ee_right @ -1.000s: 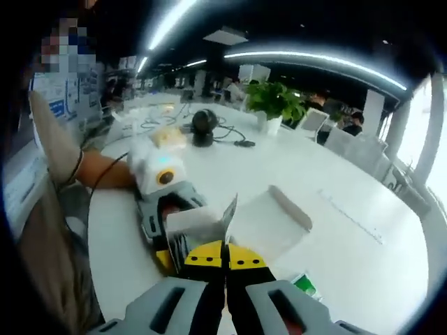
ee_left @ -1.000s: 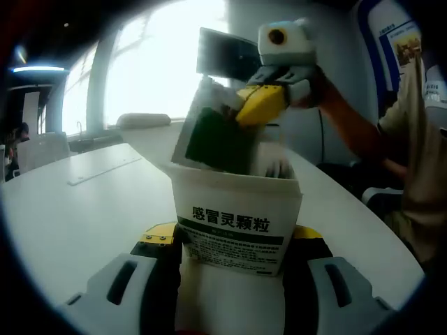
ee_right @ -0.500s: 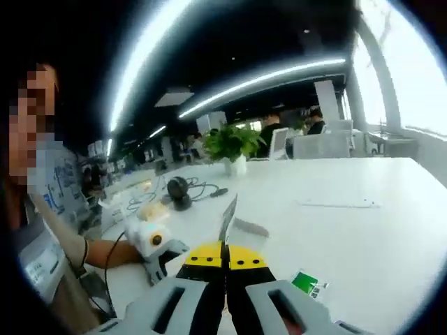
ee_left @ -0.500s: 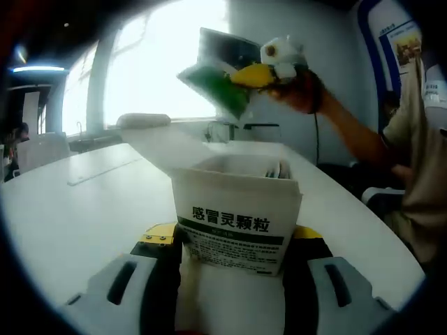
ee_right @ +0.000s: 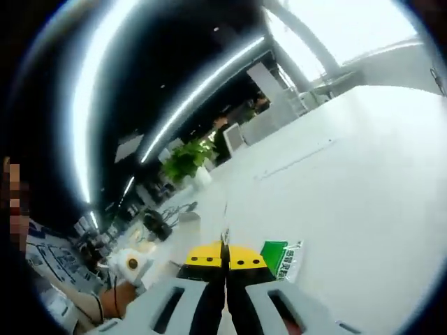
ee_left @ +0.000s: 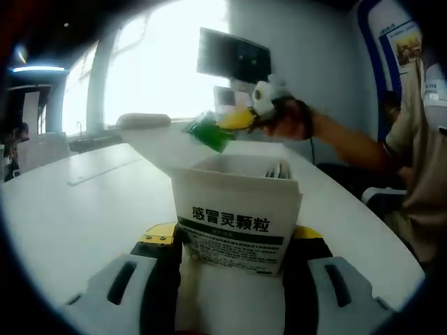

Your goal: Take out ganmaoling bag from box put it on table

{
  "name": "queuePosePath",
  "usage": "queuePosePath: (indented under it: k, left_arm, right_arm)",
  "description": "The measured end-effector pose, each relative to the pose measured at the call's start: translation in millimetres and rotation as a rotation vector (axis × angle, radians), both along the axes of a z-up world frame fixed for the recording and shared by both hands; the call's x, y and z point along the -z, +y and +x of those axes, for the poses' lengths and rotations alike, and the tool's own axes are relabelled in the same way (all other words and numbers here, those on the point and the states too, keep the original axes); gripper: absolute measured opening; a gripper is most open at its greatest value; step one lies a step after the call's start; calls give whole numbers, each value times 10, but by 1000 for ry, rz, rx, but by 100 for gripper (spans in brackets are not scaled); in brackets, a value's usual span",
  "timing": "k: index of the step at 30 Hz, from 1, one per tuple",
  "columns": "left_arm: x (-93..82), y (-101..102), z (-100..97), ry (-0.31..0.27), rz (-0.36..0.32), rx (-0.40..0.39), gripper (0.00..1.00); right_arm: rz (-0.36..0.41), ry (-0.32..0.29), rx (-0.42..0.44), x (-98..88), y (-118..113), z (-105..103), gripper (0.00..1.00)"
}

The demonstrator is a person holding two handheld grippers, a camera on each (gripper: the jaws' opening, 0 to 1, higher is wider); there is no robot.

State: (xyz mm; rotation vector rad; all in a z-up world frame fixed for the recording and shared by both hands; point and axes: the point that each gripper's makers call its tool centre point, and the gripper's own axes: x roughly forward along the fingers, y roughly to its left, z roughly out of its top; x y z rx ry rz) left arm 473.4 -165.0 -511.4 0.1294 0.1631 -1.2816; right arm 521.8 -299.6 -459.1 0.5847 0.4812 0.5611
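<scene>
The white ganmaoling box (ee_left: 236,225) stands upright on the white table (ee_left: 77,216), its lid flap (ee_left: 155,136) open and tipped back. My left gripper (ee_left: 234,246) is shut on the box's lower sides. My right gripper (ee_left: 239,120) hovers above and behind the open box, shut on a green ganmaoling bag (ee_left: 208,133) that hangs clear of the box. In the right gripper view the right gripper (ee_right: 225,259) is shut on that bag (ee_right: 225,227), seen edge-on as a thin strip. Another green bag (ee_right: 281,257) lies flat on the table just right of the jaws.
A person's forearm (ee_left: 349,143) reaches in from the right, with the body at the right edge. A dark monitor (ee_left: 234,54) stands behind the box. A potted plant (ee_right: 183,162), cables and chairs sit across the wide white table (ee_right: 363,181).
My right gripper has dropped from high above the box to just behind its open top, the bag still in its jaws. The box and my left gripper have stayed put.
</scene>
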Motion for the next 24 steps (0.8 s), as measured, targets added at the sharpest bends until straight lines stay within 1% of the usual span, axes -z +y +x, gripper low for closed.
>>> queuePosePath:
  k: [1, 3, 6, 7, 8, 10, 13, 14, 16, 22, 24]
  left_arm:
    - [0, 1, 0, 0, 0, 0, 50]
    - [2, 3, 0, 0, 0, 0, 50]
    - [3, 7, -2, 0, 0, 0, 50]
    - [4, 8, -2, 0, 0, 1, 50]
    - [5, 9, -2, 1, -1, 1, 50]
    - [6, 11, -3, 0, 0, 1, 50]
    - [7, 13, -3, 0, 0, 1, 50]
    - [7, 13, -4, 1, 0, 1, 50]
    - [8, 14, -4, 1, 0, 1, 50]
    - [9, 14, -5, 1, 0, 1, 50]
    - [9, 14, -4, 1, 0, 1, 50]
  right_arm:
    - [2, 18, 6, 50, -8, 25, 0]
    - [1, 34, 6, 127, 22, 46, 0]
    - [28, 78, 9, 226, 36, 103, 0]
    - [43, 107, 12, 276, 72, 84, 0]
    - [52, 118, 16, 306, 83, 97, 0]
    - [64, 131, 21, 346, 53, 156, 0]
    - [54, 148, 37, 404, 61, 165, 0]
    - [22, 152, 47, 440, 38, 173, 0]
    - [-45, 127, 66, 477, -31, 216, 0]
    - [-205, 50, 33, 511, -4, 210, 0]
    - [-287, 19, 30, 526, -28, 217, 3]
